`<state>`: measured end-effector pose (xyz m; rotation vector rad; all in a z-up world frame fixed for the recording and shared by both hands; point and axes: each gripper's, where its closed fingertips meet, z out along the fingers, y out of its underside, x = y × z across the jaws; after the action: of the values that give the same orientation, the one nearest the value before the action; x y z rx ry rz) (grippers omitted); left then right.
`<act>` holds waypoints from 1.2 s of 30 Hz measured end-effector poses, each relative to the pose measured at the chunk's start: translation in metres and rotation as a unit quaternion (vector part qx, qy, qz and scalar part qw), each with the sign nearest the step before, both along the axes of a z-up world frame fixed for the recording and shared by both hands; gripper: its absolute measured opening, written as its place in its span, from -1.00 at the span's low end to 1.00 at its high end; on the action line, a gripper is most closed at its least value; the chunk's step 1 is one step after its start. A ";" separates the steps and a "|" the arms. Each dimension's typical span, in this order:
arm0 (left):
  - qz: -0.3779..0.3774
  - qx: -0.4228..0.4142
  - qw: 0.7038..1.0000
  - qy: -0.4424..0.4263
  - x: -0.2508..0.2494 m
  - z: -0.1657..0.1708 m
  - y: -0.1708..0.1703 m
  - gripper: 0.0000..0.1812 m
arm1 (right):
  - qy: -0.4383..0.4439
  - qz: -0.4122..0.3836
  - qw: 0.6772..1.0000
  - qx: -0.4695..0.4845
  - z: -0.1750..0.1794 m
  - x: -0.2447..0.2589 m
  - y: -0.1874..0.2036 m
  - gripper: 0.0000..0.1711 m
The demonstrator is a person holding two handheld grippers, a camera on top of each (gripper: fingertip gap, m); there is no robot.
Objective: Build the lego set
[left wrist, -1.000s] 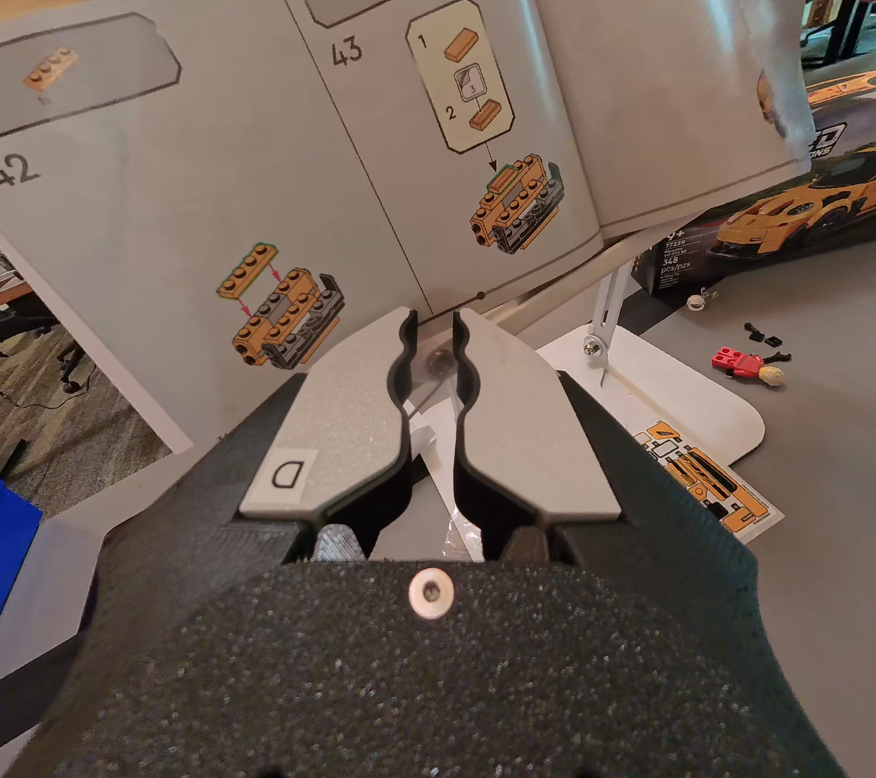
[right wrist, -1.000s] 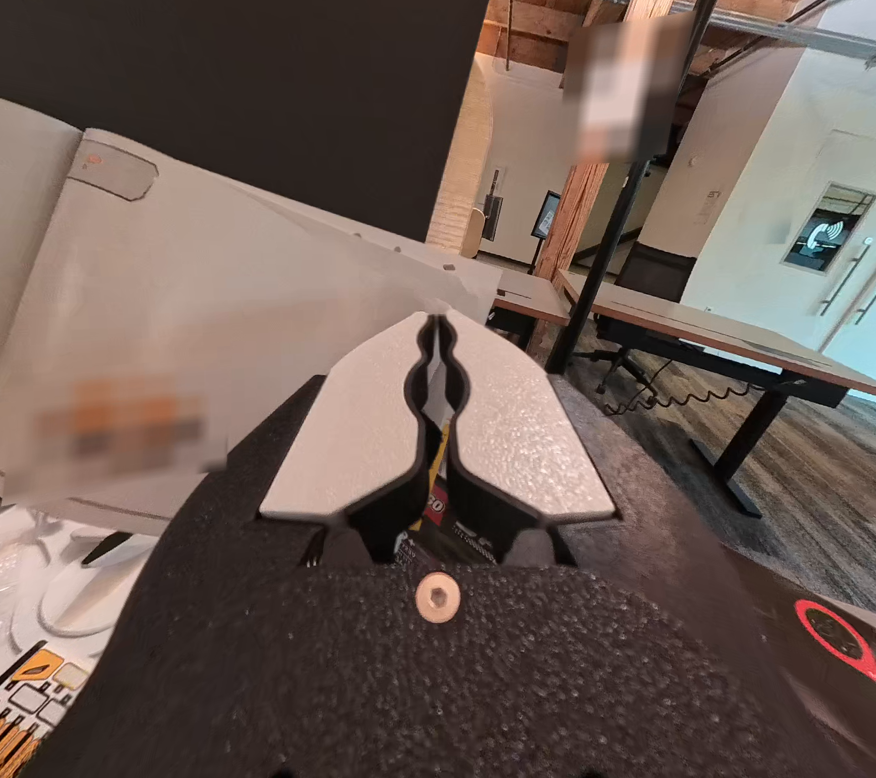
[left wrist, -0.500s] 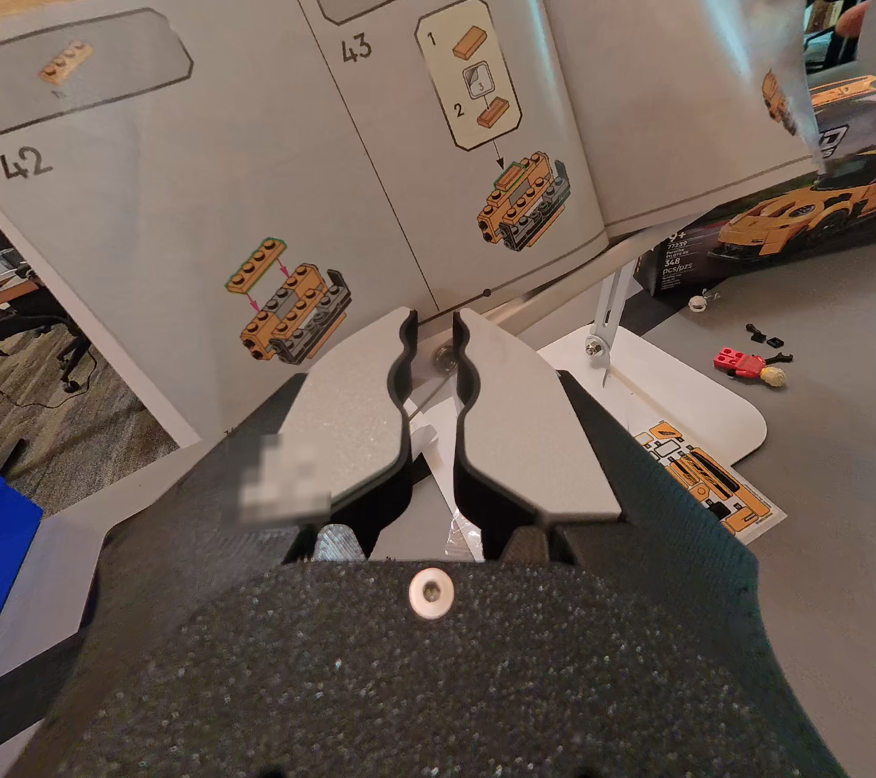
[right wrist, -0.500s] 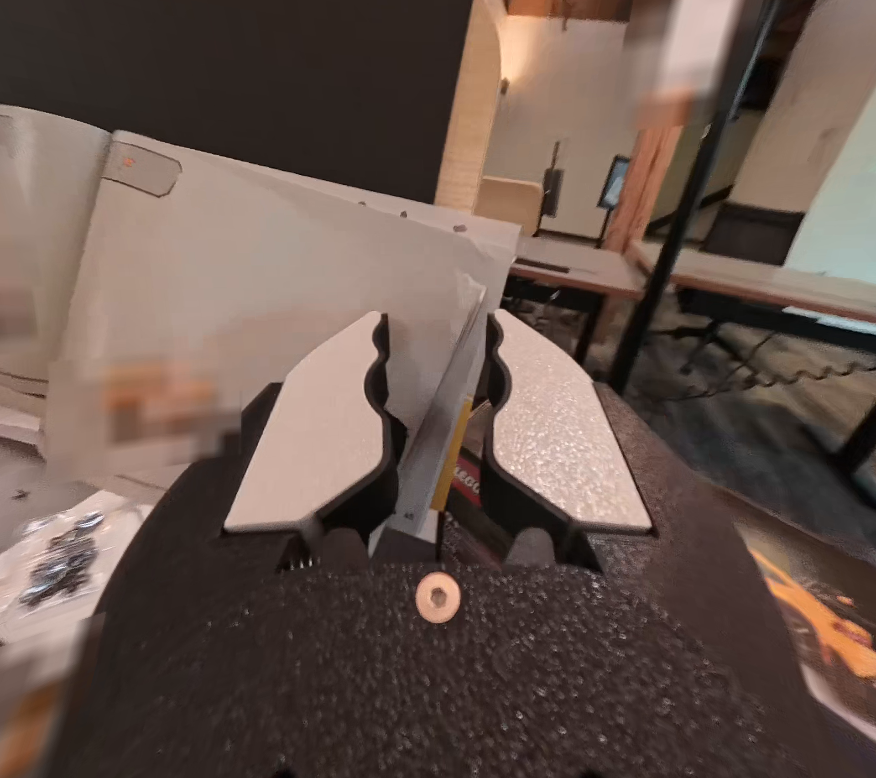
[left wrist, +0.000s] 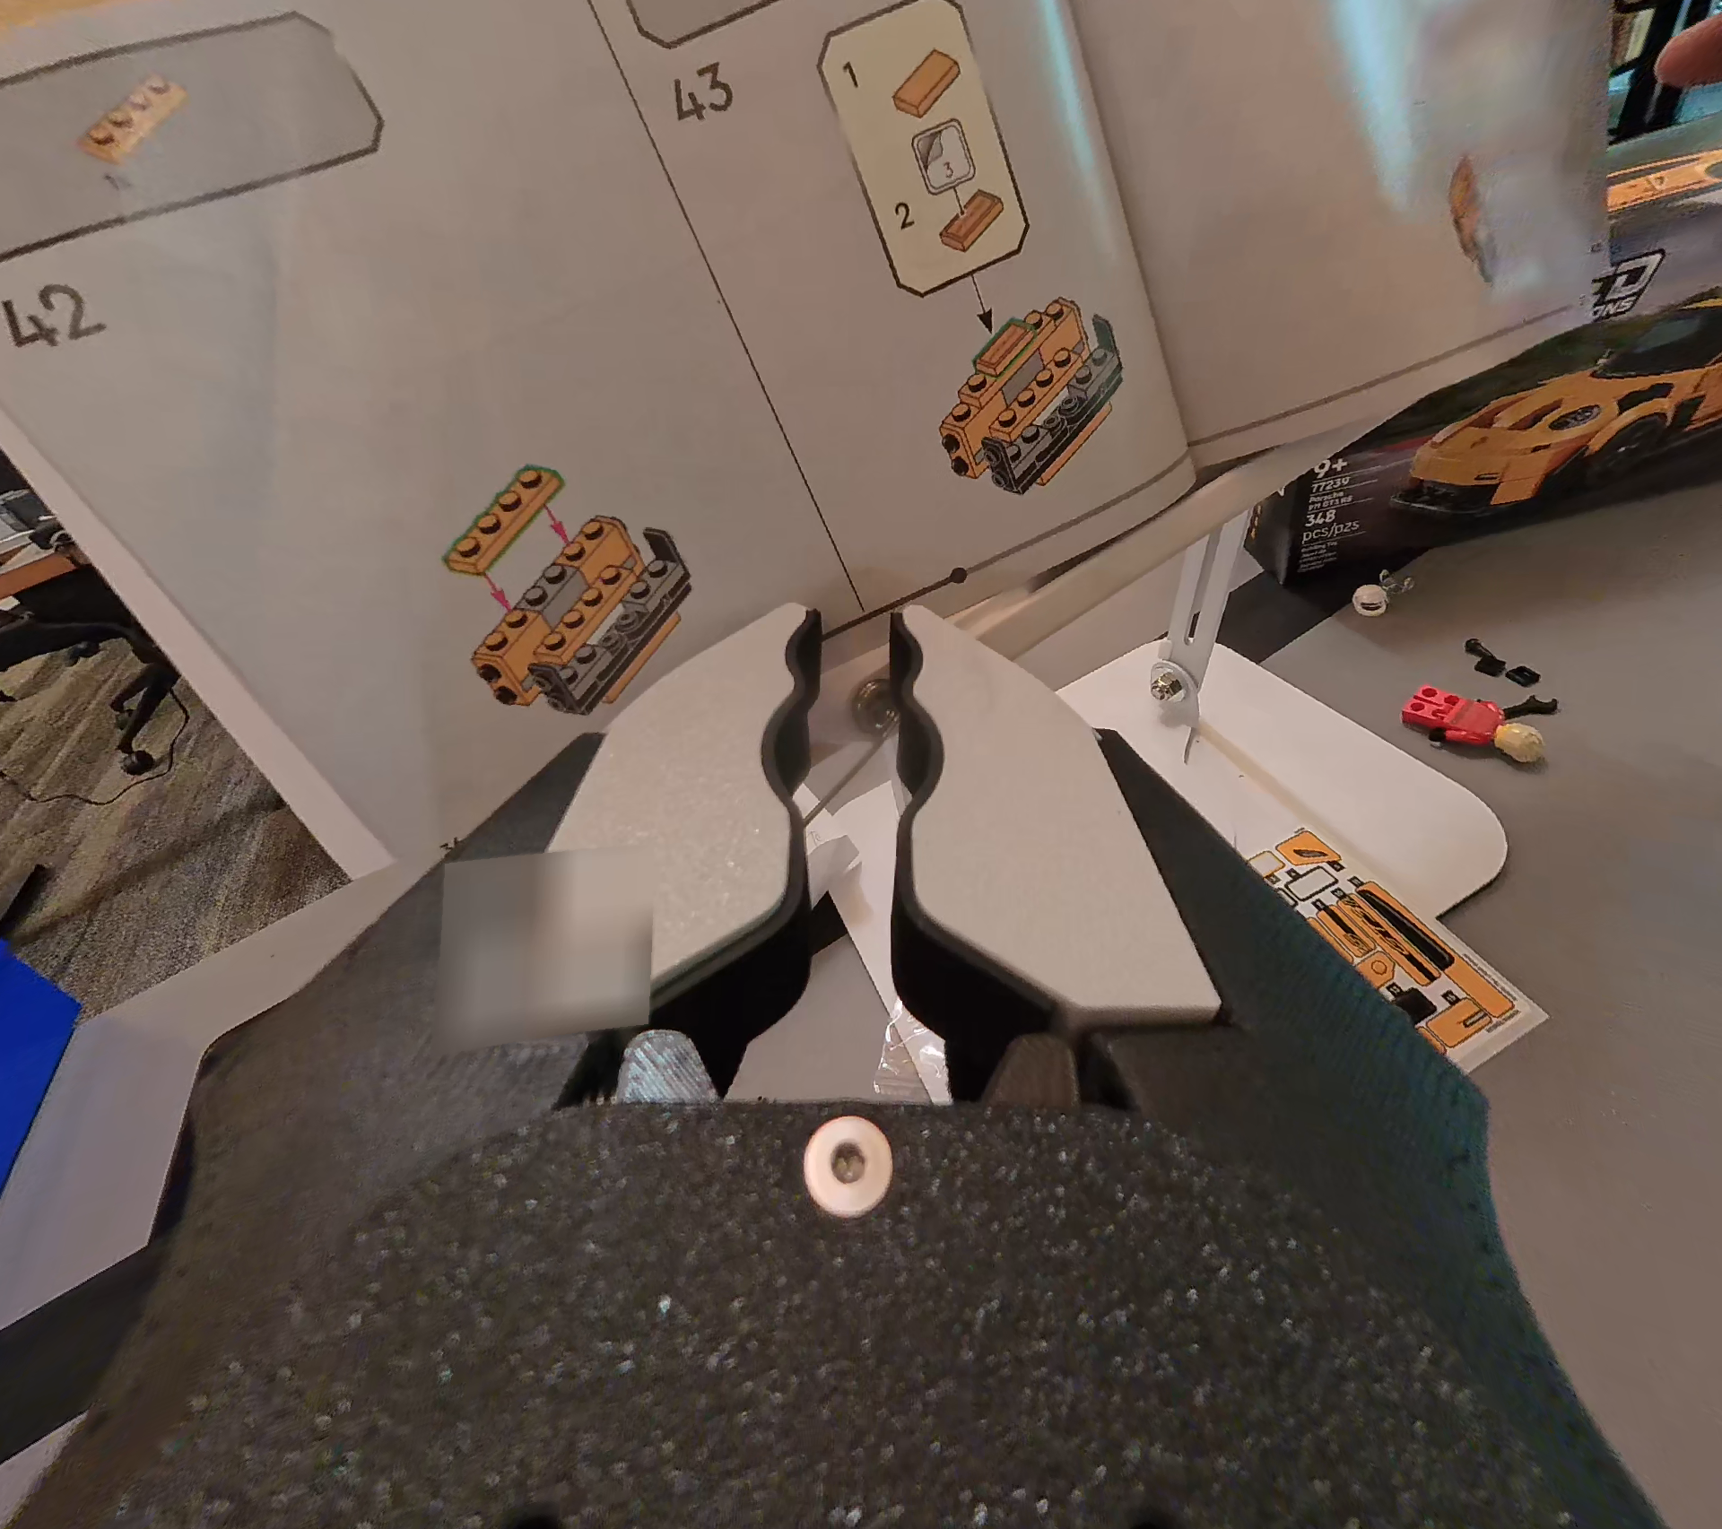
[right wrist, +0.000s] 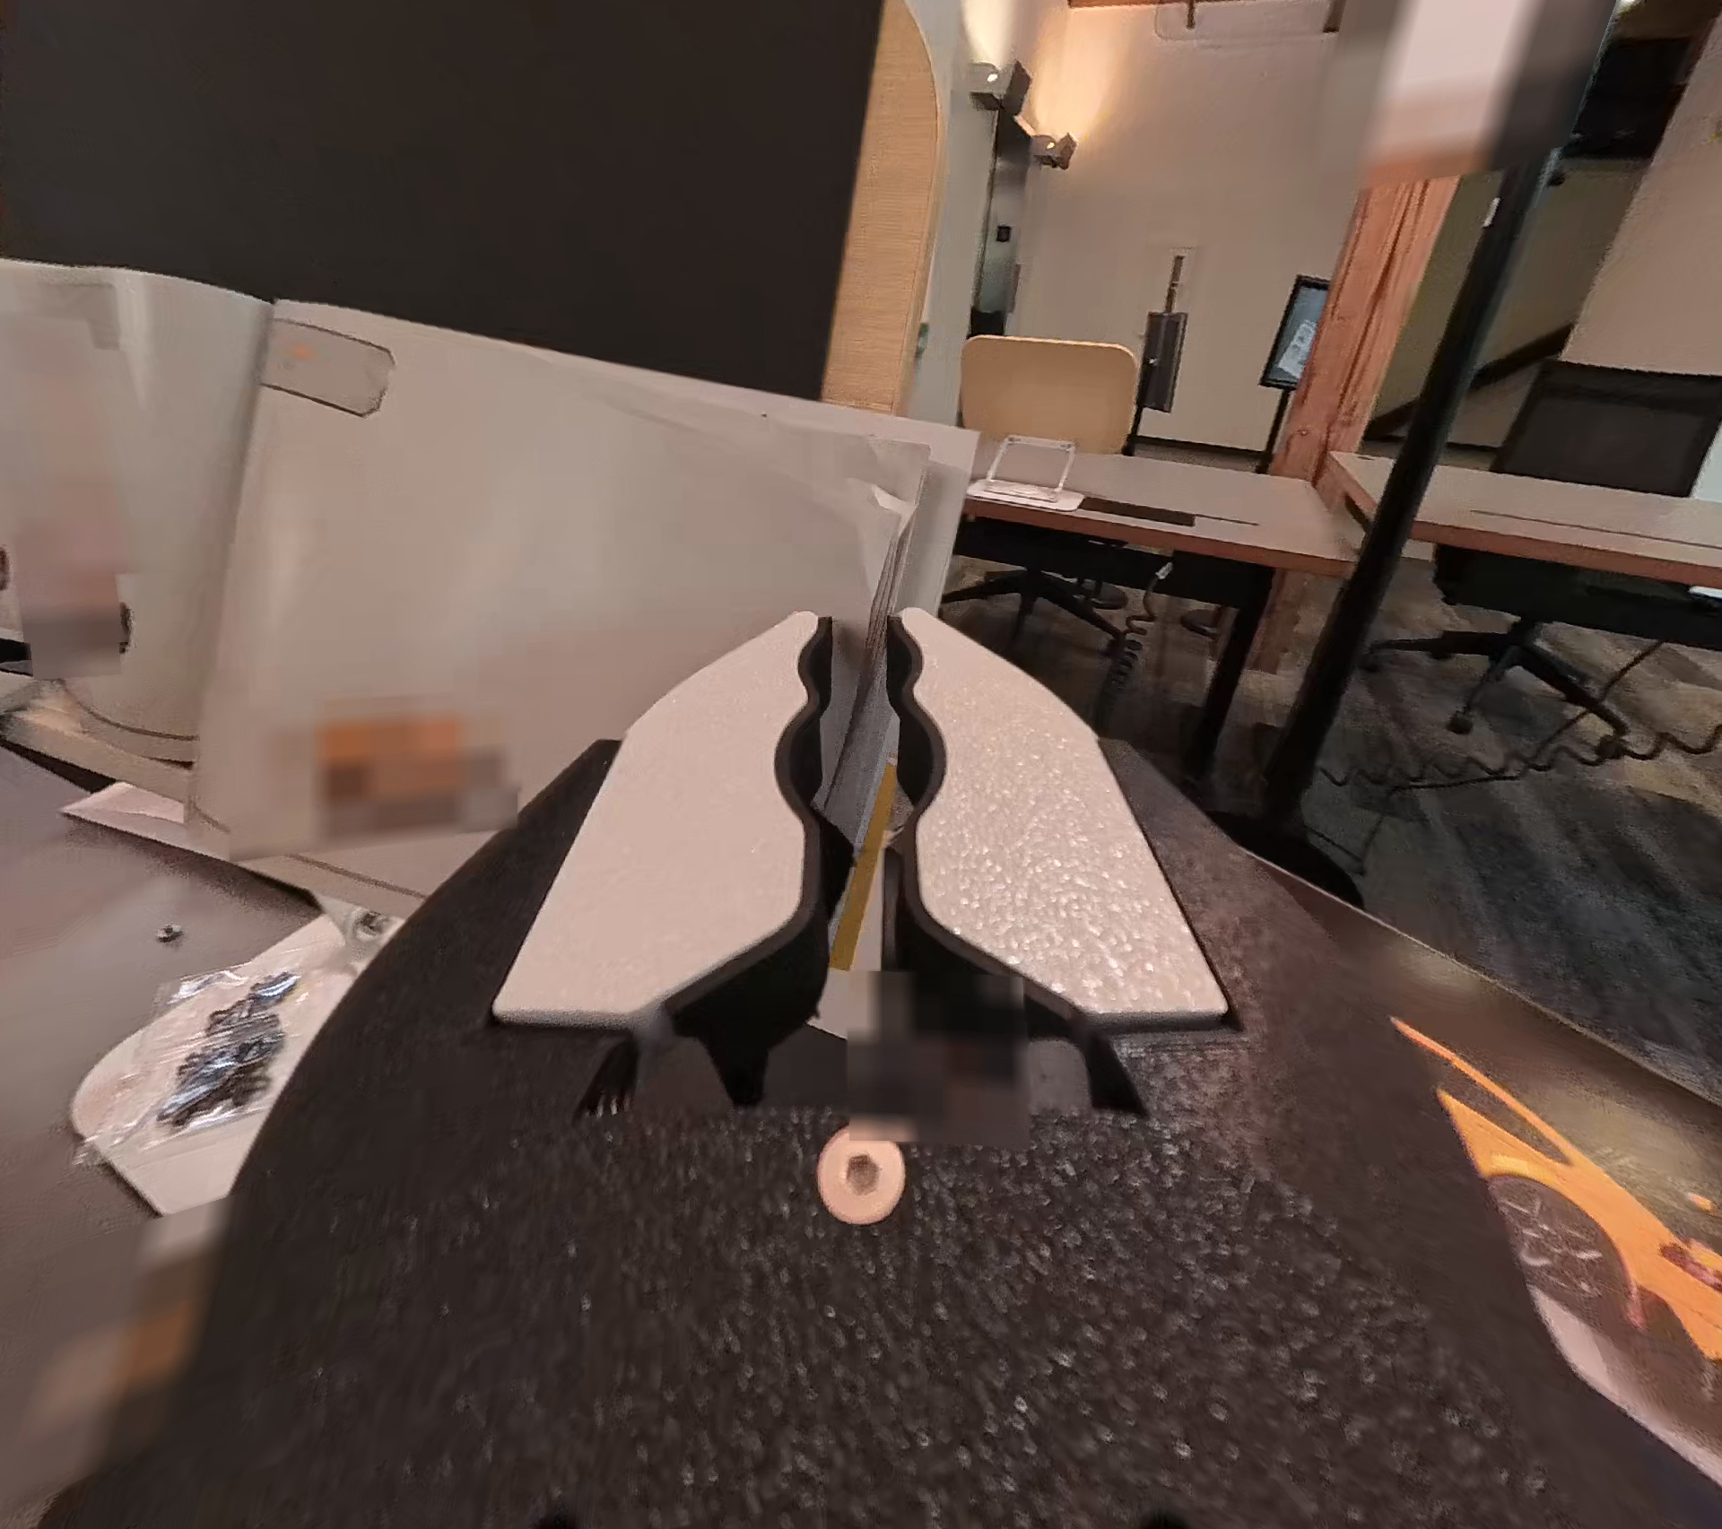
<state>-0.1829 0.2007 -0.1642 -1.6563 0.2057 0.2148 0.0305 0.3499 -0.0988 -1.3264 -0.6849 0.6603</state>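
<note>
The left hand-held gripper (left wrist: 854,627) points at the bottom edge of an open instruction booklet (left wrist: 578,292), its fingers a narrow gap apart with nothing between them. The booklet stands upright on a white stand (left wrist: 1305,795) on the grey desk (left wrist: 1603,1018). A sticker sheet (left wrist: 1388,944) lies partly under the stand's base. Beyond it, toward the desk's right side, a small red toy figure (left wrist: 1472,725) lies flat beside a few tiny black pieces (left wrist: 1500,660). The set's box (left wrist: 1491,459), showing an orange car, sits behind them.

The right hand-held gripper (right wrist: 857,627) has its fingers narrowly apart around the right-hand page edges of the booklet (right wrist: 559,571); whether they press the paper cannot be told. To its left, a clear bag of small dark pieces (right wrist: 224,1046) lies on the desk (right wrist: 140,907).
</note>
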 end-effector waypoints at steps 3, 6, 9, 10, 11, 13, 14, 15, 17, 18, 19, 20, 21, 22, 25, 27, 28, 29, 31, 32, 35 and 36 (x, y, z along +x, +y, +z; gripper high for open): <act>0.000 0.000 1.000 0.001 0.000 0.000 0.000 -0.85 | 0.002 0.012 1.000 -0.012 -0.002 -0.001 0.000 -0.83; 0.000 0.000 1.000 0.001 0.000 0.000 0.000 -0.85 | -0.003 0.010 1.000 -0.006 -0.002 -0.002 -0.001 -0.78; 0.000 0.000 1.000 0.000 0.000 0.000 0.000 -0.85 | 0.002 0.000 1.000 0.009 0.002 0.001 -0.001 -0.69; 0.000 0.000 1.000 0.000 -0.001 0.000 -0.001 -0.85 | 0.004 -0.001 1.000 0.013 0.004 0.003 -0.001 -0.66; 0.000 0.000 1.000 0.000 -0.001 0.000 -0.001 -0.85 | 0.005 0.003 1.000 0.017 0.005 0.003 -0.003 -0.63; 0.000 0.000 1.000 -0.001 -0.001 0.000 -0.001 -0.85 | 0.003 0.011 1.000 0.023 0.005 0.001 -0.006 -0.61; 0.000 0.000 1.000 -0.001 -0.001 0.000 -0.001 -0.85 | 0.000 0.013 1.000 0.027 0.005 -0.001 -0.007 -0.58; 0.000 0.000 1.000 0.000 -0.001 0.000 -0.001 -0.85 | -0.005 0.014 0.999 0.031 0.004 -0.003 -0.008 -0.57; 0.000 0.000 1.000 -0.001 -0.001 0.000 -0.001 -0.85 | -0.016 0.021 0.999 0.032 0.000 -0.009 -0.010 -0.56; 0.000 0.000 1.000 -0.001 -0.001 0.000 -0.001 -0.85 | -0.019 0.025 0.999 0.028 -0.002 -0.012 -0.011 -0.55; 0.000 0.000 1.000 -0.001 -0.001 0.000 -0.001 -0.85 | -0.022 0.026 0.999 0.022 -0.005 -0.015 -0.010 -0.54; 0.000 0.000 1.000 -0.001 -0.001 0.000 -0.001 -0.85 | -0.026 0.028 0.999 0.016 -0.008 -0.018 -0.010 -0.54; 0.000 0.000 1.000 -0.001 -0.001 0.000 -0.001 -0.85 | -0.029 0.030 0.999 0.011 -0.011 -0.021 -0.010 -0.55; 0.000 0.000 1.000 -0.001 -0.001 0.000 -0.001 -0.85 | -0.033 0.030 0.999 0.006 -0.014 -0.022 -0.009 -0.56; 0.000 0.000 1.000 -0.001 -0.001 0.000 -0.001 -0.85 | -0.025 0.039 0.999 -0.003 -0.014 -0.024 -0.010 -0.60; 0.000 0.000 1.000 0.000 -0.001 0.000 -0.001 -0.85 | -0.022 0.057 0.998 -0.011 -0.015 -0.026 -0.014 -0.74; 0.000 0.000 1.000 0.000 -0.001 0.000 -0.001 -0.85 | -0.022 0.064 0.998 -0.010 -0.016 -0.029 -0.017 -0.80; 0.000 0.000 1.000 0.000 -0.001 0.000 -0.001 -0.85 | -0.025 0.070 0.997 -0.007 -0.016 -0.031 -0.019 -0.84; 0.000 0.000 1.000 0.001 -0.001 0.000 -0.001 -0.85 | -0.037 0.092 0.995 -0.001 -0.019 -0.040 -0.028 -0.90; 0.001 0.000 1.000 0.001 -0.001 0.000 -0.001 -0.85 | -0.044 0.107 0.993 0.002 -0.020 -0.045 -0.034 -0.92; -0.006 0.000 1.000 0.006 0.002 0.002 -0.002 -0.82 | -0.065 0.157 0.985 0.016 -0.024 -0.064 -0.057 -1.00; -0.011 0.006 1.000 0.010 0.004 0.006 -0.003 -0.79 | -0.073 0.172 0.982 0.022 -0.025 -0.070 -0.066 -1.00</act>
<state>-0.1789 0.1974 -0.1586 -1.6399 0.2373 0.2143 -0.0394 0.2842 -0.1238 -1.2340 -1.0581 0.8239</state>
